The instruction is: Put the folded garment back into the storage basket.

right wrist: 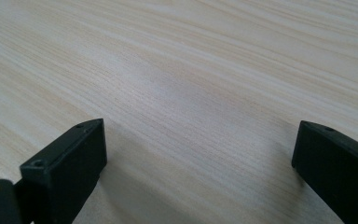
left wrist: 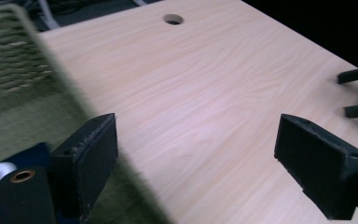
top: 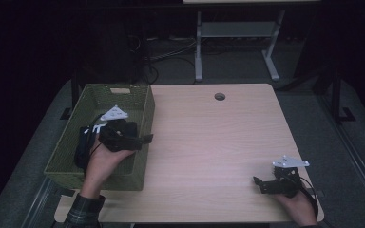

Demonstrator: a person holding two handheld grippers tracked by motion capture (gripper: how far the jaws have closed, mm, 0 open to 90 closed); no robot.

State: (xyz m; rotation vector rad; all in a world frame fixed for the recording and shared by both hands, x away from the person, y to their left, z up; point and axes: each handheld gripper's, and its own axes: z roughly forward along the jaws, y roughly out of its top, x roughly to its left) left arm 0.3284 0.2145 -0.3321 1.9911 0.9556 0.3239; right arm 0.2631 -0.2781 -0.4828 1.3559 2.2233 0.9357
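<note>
Dim room, dark at the edges. Light wooden table (top: 218, 142) with a round cable hole (top: 219, 96). Grey floor (top: 313, 118) all around. Behind, a white-legged desk frame (top: 237, 33), loose cables (top: 166, 54) on the floor beside it.

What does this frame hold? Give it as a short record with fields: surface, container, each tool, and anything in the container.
surface: light wooden table with a round hole near its far edge
container: green woven basket at the table's left
left tool: open, nothing between its jaws, over the basket's right wall
right tool: open, empty, low over the table's near right corner
basket contents: dark item with white, unclear what
</note>
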